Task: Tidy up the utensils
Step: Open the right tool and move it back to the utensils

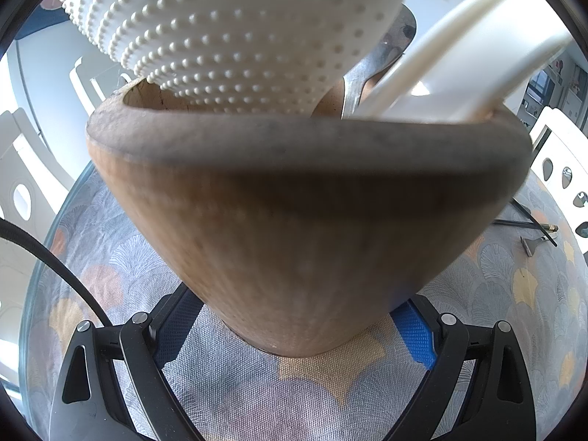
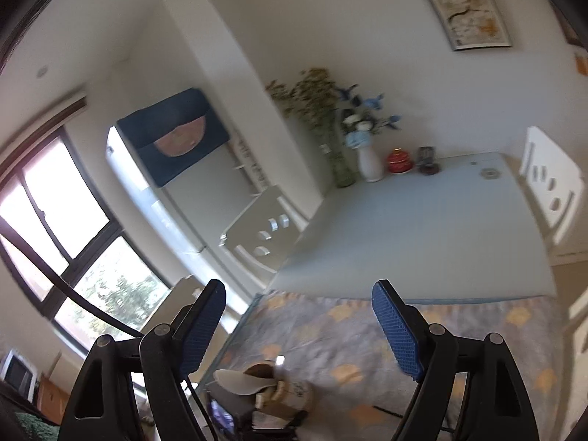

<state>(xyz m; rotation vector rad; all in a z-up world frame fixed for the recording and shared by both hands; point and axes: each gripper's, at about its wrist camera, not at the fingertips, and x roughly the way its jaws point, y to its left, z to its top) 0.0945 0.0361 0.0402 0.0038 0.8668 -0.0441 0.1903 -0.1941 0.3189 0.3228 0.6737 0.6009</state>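
Between the blue pads of the left gripper (image 1: 294, 334) stands the wooden utensil holder (image 1: 294, 202), and this gripper is clenched on its lower body, the two pads touching its sides near the base. The holder stands upright on the patterned tablecloth (image 1: 110, 257) and already contains a white dotted scoop (image 1: 239, 29), a white plastic spoon (image 1: 459, 55) and a metal utensil (image 1: 371, 70), all leaning out of its mouth away from the camera. The loose pieces that remain lie on the cloth far to the right in the left wrist view: dark chopsticks (image 1: 529, 222) and a small metal piece (image 1: 533, 244), lying flat, their long axes going roughly across the table. From the right wrist view, the right gripper (image 2: 297, 330) is released, its jaws standing wide with nothing between them, and it is held above the table, pointing only a little downward toward the far wall and the flower vase (image 2: 369, 163). The holder (image 2: 279, 389) appears low in that view, below and slightly left of the open fingers. My judgement is that the right hand is the free one and must go for the chopsticks, so it has to tip down and line its jaws across their long axis, while the left only steadies the holder. Whether the chopsticks lie within easy reach of it, I cannot tell.
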